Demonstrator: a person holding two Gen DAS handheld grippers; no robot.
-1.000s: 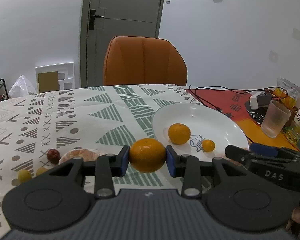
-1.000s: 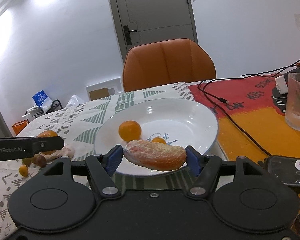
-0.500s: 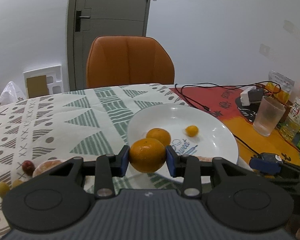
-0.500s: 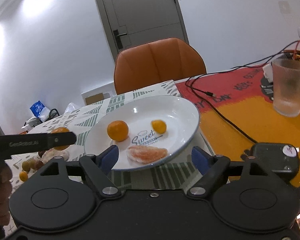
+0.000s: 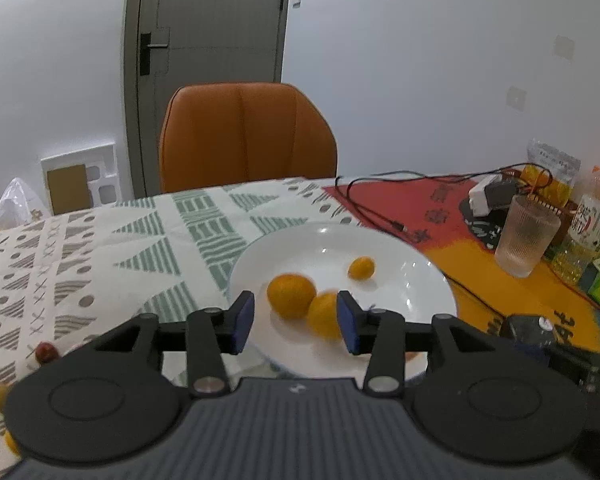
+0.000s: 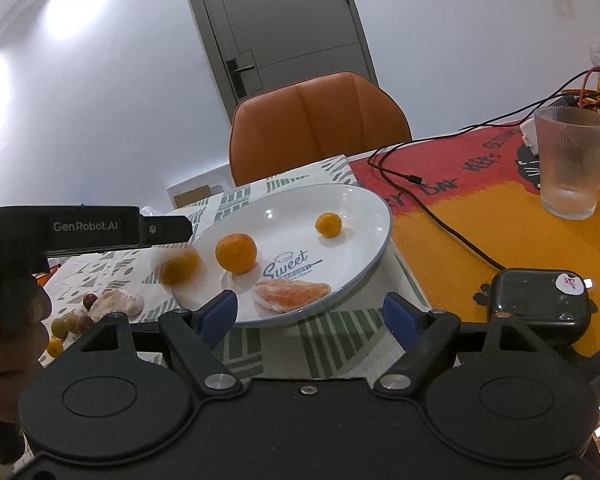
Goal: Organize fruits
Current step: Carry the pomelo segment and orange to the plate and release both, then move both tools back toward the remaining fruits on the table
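A white plate (image 5: 412, 264) (image 6: 364, 216) holds an orange (image 5: 291, 295) (image 6: 236, 253), a small kumquat (image 5: 361, 267) (image 6: 328, 225) and a peeled citrus segment (image 6: 291, 293). My left gripper (image 5: 296, 322) is open over the plate's near-left rim. A second orange (image 5: 324, 315) (image 6: 179, 267) is blurred, just below its jaws, close to its right pad. My right gripper (image 6: 310, 314) is open and empty, near the plate's front edge behind the segment.
On the patterned cloth left of the plate lie another peeled segment (image 6: 118, 303), a red fruit (image 5: 46, 352) and small yellow-green fruits (image 6: 60, 326). A ribbed glass (image 6: 571, 162), a black cable (image 6: 440, 216), a black box (image 6: 540, 300) and bottles (image 5: 592, 216) stand right. An orange chair (image 5: 246, 136) is behind.
My left gripper moved over the plate and opened, letting go of the orange. My right gripper opened, left the peeled segment on the plate and drew back.
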